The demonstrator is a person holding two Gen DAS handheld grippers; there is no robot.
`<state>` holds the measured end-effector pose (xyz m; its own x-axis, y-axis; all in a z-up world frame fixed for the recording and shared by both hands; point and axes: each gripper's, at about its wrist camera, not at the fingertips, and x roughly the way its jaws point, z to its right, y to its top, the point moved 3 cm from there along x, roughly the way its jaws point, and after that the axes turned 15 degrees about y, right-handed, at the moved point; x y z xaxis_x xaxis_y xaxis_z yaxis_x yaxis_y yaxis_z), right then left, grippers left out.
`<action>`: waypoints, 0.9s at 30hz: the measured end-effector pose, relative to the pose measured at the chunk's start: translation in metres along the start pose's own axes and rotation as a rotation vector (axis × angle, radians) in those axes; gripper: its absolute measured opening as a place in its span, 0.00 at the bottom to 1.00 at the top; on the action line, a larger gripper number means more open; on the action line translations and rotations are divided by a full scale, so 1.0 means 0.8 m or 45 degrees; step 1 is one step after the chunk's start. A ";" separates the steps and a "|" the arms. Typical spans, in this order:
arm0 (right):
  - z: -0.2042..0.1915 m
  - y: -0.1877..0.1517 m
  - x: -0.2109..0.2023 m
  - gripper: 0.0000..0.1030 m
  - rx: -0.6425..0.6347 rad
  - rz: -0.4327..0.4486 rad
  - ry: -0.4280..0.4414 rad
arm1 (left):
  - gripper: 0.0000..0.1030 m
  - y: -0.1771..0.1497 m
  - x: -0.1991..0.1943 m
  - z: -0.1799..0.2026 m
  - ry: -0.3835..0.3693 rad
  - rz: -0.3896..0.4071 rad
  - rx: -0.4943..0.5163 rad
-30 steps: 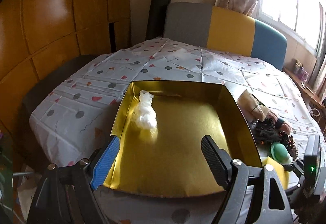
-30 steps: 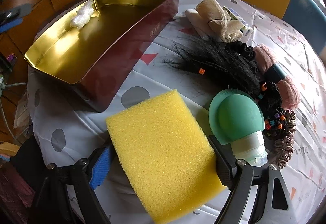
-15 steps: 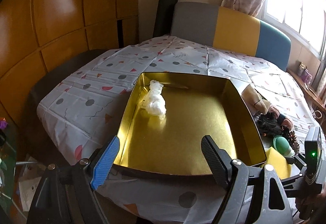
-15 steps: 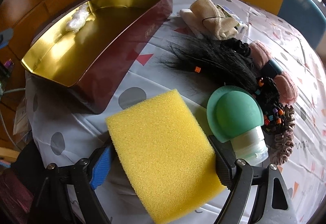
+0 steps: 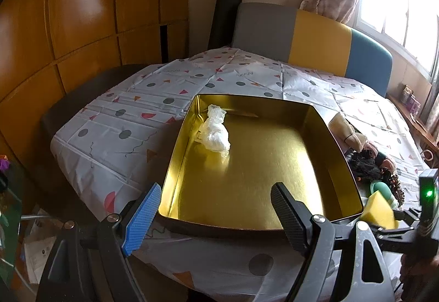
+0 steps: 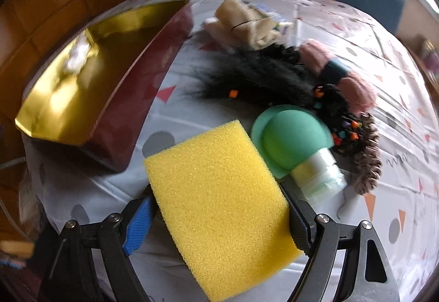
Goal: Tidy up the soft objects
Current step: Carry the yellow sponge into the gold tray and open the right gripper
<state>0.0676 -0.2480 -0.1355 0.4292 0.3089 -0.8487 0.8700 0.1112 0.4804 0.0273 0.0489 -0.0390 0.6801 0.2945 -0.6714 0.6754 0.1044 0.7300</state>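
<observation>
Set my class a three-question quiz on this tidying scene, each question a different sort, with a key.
1. True or false: the yellow sponge lies inside the gold tray.
2. What lies in the tray? A) white plastic wad B) green bottle C) black hairpiece
3. Fill in: the left gripper has its jaws ____ and holds nothing.
Key: 1 false, the right gripper holds it; 2 A; 3 open.

- The left gripper (image 5: 214,217) had a black frame with round silver screws.
- One of its fingers (image 5: 142,219) wore a ribbed blue pad; the other was ribbed black.
- The right gripper (image 6: 219,222) matched: black arms, silver screws, one blue pad, one black.
- A green light glowed on its body in the left wrist view.
</observation>
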 end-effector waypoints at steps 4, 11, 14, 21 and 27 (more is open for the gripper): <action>0.000 0.010 -0.028 0.82 0.057 0.083 0.007 | 0.81 -0.001 0.000 0.001 -0.005 -0.004 -0.003; -0.048 0.051 -0.057 0.82 0.043 0.145 0.159 | 0.81 -0.004 0.003 0.001 -0.006 -0.013 -0.001; -0.080 0.074 -0.049 0.82 0.000 0.135 0.212 | 0.81 -0.004 0.004 -0.001 -0.006 -0.014 -0.004; -0.145 0.134 -0.004 0.82 -0.056 0.064 0.300 | 0.81 -0.004 0.010 -0.008 -0.001 -0.030 -0.022; -0.163 0.187 0.068 0.83 0.029 -0.011 0.251 | 0.81 -0.009 0.012 -0.017 0.008 -0.042 -0.038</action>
<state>0.1897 -0.0914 -0.0813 0.3679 0.4873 -0.7919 0.8795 0.0940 0.4665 0.0248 0.0642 -0.0493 0.6554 0.2967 -0.6945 0.6887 0.1427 0.7109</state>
